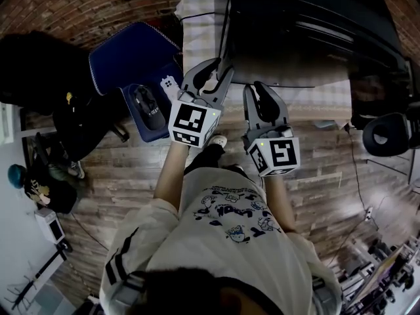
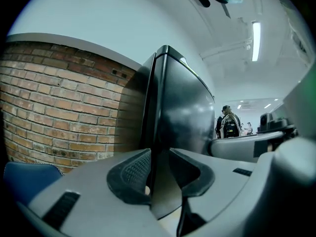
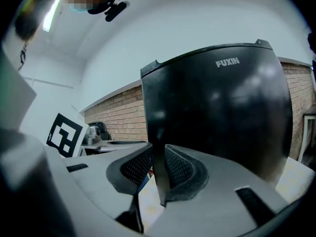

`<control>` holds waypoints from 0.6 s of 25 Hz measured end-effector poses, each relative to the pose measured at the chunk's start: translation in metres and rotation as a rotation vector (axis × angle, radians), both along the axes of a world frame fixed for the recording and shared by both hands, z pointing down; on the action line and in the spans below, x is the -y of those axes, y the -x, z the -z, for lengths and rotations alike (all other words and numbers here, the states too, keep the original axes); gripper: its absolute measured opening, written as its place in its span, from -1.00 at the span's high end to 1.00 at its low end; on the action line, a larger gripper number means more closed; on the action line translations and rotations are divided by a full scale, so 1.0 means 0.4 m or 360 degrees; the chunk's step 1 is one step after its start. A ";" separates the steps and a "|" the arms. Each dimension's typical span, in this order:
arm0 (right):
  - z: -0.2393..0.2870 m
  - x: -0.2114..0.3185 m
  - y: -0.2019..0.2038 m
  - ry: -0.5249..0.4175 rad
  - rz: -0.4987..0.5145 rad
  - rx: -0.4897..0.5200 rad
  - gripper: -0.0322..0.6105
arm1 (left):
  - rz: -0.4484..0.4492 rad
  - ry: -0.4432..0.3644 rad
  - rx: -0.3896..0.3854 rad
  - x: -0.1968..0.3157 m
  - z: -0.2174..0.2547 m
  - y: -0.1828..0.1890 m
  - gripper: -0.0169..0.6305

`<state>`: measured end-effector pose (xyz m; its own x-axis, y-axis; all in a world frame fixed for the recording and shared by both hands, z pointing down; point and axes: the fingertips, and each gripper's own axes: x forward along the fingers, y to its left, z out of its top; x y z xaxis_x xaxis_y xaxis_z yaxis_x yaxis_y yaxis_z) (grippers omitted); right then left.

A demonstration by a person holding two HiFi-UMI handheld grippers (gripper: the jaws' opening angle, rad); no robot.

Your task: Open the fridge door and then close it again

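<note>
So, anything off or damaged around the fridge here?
Nothing stands out. The fridge door looks intact, with no spill or damage visible. The left gripper and right gripper each have their jaws closed on the door's edge, and they sit side by side in the head view.

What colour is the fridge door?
Glossy black. The fridge door shows best in the right gripper view.

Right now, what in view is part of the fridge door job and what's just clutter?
In the job: fridge door, its edge clamped by the left hand-held gripper and the right hand-held gripper.

Lying about: blue chair, white remote, black mouse, person in the background.
</note>
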<state>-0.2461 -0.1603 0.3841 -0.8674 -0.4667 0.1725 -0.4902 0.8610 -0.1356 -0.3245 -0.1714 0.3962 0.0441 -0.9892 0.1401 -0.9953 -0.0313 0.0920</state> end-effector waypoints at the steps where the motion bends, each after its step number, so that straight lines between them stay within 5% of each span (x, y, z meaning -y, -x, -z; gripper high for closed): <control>1: 0.004 0.000 -0.006 -0.0008 -0.0019 0.0006 0.63 | 0.0007 -0.0005 -0.0002 -0.008 0.004 -0.005 0.56; 15: 0.050 -0.040 -0.124 -0.0057 -0.0190 0.0076 0.68 | 0.0113 -0.0109 0.0022 -0.122 0.081 -0.116 0.56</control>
